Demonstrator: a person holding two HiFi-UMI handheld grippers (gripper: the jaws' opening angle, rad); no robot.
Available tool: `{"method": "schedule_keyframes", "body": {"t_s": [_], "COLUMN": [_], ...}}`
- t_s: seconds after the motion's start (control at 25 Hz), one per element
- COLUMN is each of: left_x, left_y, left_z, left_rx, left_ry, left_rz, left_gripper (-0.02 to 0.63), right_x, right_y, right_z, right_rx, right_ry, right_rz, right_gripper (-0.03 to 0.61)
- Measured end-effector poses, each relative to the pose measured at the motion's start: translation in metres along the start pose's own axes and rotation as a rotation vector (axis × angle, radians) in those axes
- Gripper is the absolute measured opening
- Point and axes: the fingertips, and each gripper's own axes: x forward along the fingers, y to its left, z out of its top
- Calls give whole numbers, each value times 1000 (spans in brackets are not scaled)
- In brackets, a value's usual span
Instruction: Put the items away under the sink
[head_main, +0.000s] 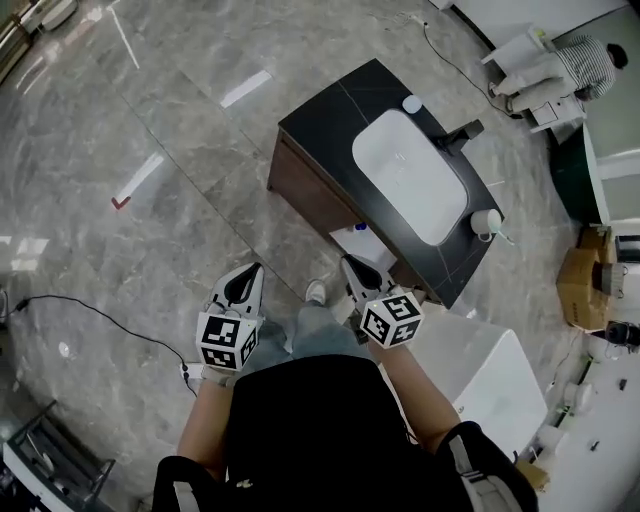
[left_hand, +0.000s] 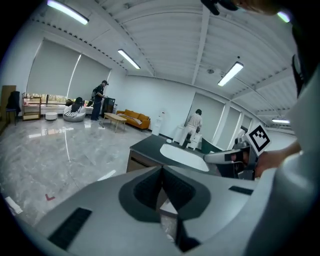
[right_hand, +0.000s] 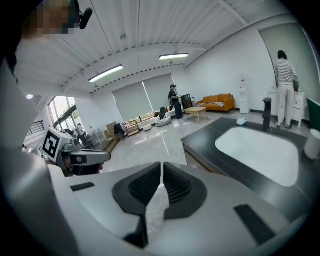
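Black worktop (head_main: 320, 110) with a white sink (head_main: 410, 175) stands ahead of the left gripper (head_main: 248, 277) and right gripper (head_main: 352, 267) in the head view, and a white item (head_main: 357, 240) shows at the cabinet front below. The left gripper view shows its jaws closed, empty. The right gripper view shows the same.

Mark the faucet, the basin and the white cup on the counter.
faucet (head_main: 462, 133): head view, on its dark body.
basin (head_main: 410, 175): head view, on the bare white bottom of the bowl.
white cup (head_main: 487, 221): head view, on its rounded side.
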Motion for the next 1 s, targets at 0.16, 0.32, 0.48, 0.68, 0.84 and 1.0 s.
{"method": "schedule_keyframes", "body": {"t_s": [0.16,0.32,0.48,0.68,0.84,1.0], "left_x": [-14,-27,-36,-45,-54,-61], "left_y": [-1,-5,-19,-43,-54,-59], "left_z": [48,88,120,143,157,169], "left_rx": [-11,-30,-5,31,38,60], "left_ry": [-76,-141,-190,-247,-281,-303], "left_rz": [11,17,24,-10,-9,11], "left_gripper": [21,21,21,21,23,23], "right_x": [-14,-27,-44,-62,-72,-76], "right_y": [22,44,56,64,72,78], "right_z": [46,73,100,129,153,167], "right_rx": [-60,-66,-98,-132,-154,-197], "right_ry": [-52,-69,-120,-204,-278,-320], "right_rz": [67,143,192,231,249,265], "right_gripper": [41,41,41,41,41,41]}}
